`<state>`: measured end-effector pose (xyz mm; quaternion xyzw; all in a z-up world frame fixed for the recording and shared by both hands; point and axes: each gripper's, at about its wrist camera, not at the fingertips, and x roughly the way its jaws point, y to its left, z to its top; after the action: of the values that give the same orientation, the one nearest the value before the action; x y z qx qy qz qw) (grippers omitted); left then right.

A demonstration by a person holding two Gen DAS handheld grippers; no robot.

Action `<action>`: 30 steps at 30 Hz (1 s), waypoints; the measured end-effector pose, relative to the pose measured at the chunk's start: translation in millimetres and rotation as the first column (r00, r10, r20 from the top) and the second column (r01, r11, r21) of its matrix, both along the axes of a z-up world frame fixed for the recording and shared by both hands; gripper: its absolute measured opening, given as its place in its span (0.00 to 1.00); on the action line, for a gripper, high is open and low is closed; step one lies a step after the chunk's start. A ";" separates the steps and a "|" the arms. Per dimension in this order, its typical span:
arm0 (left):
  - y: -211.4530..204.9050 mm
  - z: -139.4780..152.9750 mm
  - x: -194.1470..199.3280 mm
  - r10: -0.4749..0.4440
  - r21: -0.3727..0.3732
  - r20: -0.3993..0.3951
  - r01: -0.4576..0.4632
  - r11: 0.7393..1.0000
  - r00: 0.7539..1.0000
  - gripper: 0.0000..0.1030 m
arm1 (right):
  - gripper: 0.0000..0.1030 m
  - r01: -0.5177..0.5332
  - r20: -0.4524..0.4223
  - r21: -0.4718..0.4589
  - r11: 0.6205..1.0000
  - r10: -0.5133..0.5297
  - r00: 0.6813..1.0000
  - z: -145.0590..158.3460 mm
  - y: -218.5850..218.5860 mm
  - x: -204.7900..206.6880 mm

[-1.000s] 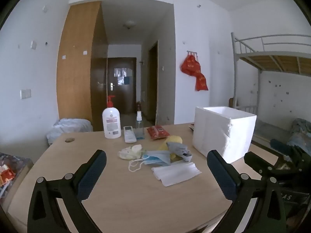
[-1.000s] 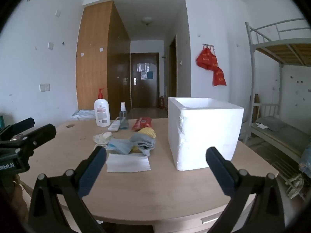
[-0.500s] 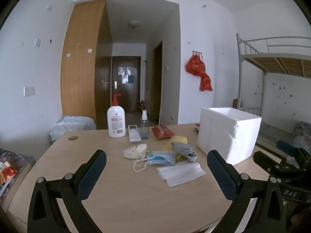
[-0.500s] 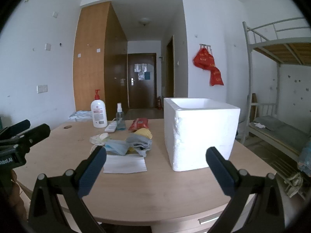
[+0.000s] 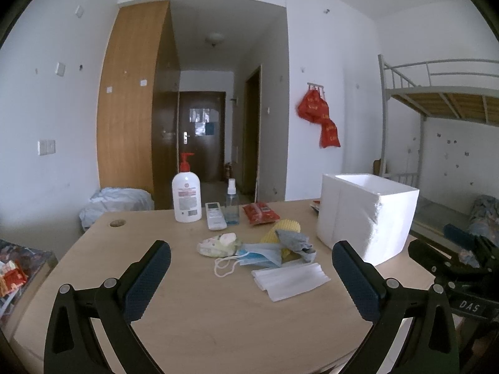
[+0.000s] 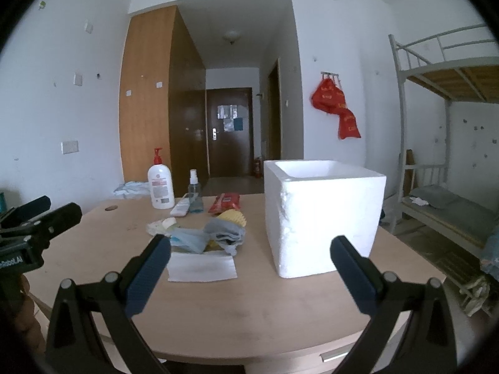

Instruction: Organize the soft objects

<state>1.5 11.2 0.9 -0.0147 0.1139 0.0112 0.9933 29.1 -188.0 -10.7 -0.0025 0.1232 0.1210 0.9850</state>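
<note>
Nearer: mask [image 5: 260,257] ahead of left tool [image 5: 251,275]

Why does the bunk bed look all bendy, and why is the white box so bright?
Left wrist view: the fisheye lens curves the bunk bed near the edge and darkens the corners. Right wrist view: the white box catches daylight and looks washed out on its front, and the bed bends too.

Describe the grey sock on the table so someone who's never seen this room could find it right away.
Start at the big white foam box on the wooden table. Just to its left lies a small heap of soft things. The grey sock is crumpled on top of a yellow sponge, beside a blue face mask; it is the only grey item in the heap.
</note>
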 end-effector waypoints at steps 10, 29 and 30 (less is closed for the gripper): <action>-0.4 1.5 -0.5 0.001 -0.001 -0.005 -0.001 1.000 1.000 1.00 | 1.00 0.027 0.000 -0.013 1.000 -0.027 1.000 -0.1 0.8 -0.3; -1.9 3.3 -1.4 -0.003 -0.002 -0.009 0.003 1.000 1.000 1.00 | 1.00 0.008 0.002 -0.022 1.000 -0.008 1.000 -0.2 3.5 -1.4; -2.0 3.3 -1.3 -0.004 -0.002 -0.011 0.004 1.000 1.000 1.00 | 1.00 0.009 0.002 -0.021 1.000 -0.009 1.000 -0.2 3.2 -1.3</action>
<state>0.2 9.2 4.2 -0.0155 0.1197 0.0091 0.9927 27.8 -184.8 -10.9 -0.0125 0.1234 0.1153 0.9856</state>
